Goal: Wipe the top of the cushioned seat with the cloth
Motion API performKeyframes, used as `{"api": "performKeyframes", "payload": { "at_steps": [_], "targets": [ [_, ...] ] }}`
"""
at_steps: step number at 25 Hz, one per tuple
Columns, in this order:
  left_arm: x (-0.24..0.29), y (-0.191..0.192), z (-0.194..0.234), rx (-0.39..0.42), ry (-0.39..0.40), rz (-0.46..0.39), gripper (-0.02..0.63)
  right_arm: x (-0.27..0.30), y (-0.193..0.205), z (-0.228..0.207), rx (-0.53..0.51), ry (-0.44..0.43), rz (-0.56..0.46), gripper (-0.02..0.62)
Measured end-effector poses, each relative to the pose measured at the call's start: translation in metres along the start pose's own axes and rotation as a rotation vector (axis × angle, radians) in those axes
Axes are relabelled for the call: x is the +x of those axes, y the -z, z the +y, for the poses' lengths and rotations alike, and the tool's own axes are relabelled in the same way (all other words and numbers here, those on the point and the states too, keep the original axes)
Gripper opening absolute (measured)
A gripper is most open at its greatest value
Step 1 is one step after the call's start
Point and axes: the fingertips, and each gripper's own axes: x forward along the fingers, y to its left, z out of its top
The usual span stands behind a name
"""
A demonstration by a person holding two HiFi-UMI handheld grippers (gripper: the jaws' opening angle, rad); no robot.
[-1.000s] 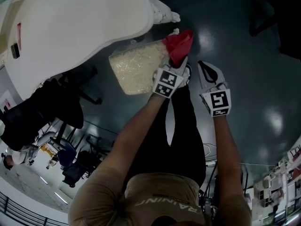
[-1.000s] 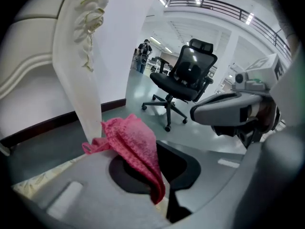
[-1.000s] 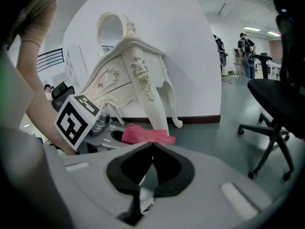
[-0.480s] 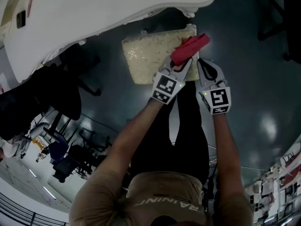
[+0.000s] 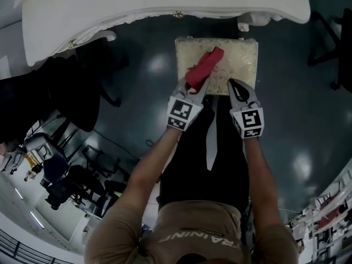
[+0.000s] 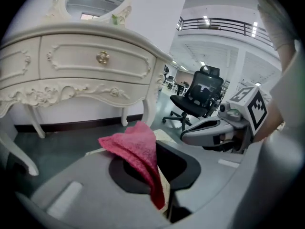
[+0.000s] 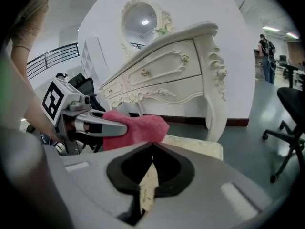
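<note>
- Cushioned seat point(image 5: 236, 59) in the head view is a pale, patterned square on the dark floor point(image 5: 297, 109), its far edge just under the front of a white dressing table point(image 5: 165, 4).
- The red cloth point(image 5: 204, 67) runs slantwise from the seat's near-left edge toward its middle, pinched at its near end by the left gripper point(image 5: 196, 87).
- The right gripper point(image 5: 232, 84) points at the seat's near edge, right of the cloth and apart from it.
- In the left gripper view, that gripper's point(image 6: 157, 149) jaws are clamped on the cloth point(image 6: 133, 144), which bunches up above them and hangs in a fold between them. A strip of the seat point(image 6: 165, 187) shows below.
- Whether the cloth touches the cushion cannot be told.
- The right gripper point(image 6: 188, 135) shows to the right, with a black office chair point(image 6: 198, 97) beyond it.
- In the right gripper view, that gripper's point(image 7: 151, 146) jaws meet at the tips with nothing between them, and the seat point(image 7: 195, 144) lies just past them.
- The left gripper point(image 7: 121, 127) comes in from the left holding the cloth point(image 7: 145, 128) over the seat's left part.
- Behind stand the dressing table point(image 7: 167, 70) and its oval mirror point(image 7: 143, 18).
</note>
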Motion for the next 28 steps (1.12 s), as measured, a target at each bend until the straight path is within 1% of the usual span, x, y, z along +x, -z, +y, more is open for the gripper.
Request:
{"api": "performKeyframes", "payload": {
  "at_steps": [3, 7, 10, 13, 16, 21, 24, 28],
  "targets": [
    [-0.035, 0.017, 0.036, -0.036, -0.07, -0.005, 0.038, 0.015, -0.006, 0.03, -0.02, -0.023, 0.012, 0.002],
    [-0.073, 0.048, 0.081, -0.099, -0.161, 0.008, 0.038, 0.037, -0.011, 0.066, -0.066, -0.068, 0.028, 0.002],
    [-0.092, 0.069, 0.11, -0.134, -0.217, 0.011, 0.038, 0.053, -0.014, 0.088, -0.092, -0.094, 0.036, 0.002],
    [-0.099, 0.096, 0.129, -0.174, -0.248, 0.027, 0.038, 0.065, -0.012, 0.106, -0.105, -0.116, 0.042, 0.002],
    [-0.093, 0.113, 0.133, -0.215, -0.246, 0.045, 0.038, 0.071, -0.004, 0.116, -0.109, -0.125, 0.058, 0.002],
    [-0.061, 0.135, 0.127, -0.256, -0.203, 0.086, 0.038, 0.077, 0.011, 0.112, -0.095, -0.118, 0.085, 0.002],
    [-0.044, 0.137, 0.122, -0.241, -0.168, 0.094, 0.038, 0.083, 0.02, 0.106, -0.087, -0.107, 0.1, 0.002],
    [-0.026, 0.129, 0.115, -0.225, -0.149, 0.091, 0.038, 0.084, 0.021, 0.094, -0.081, -0.095, 0.094, 0.002]
  ]
}}
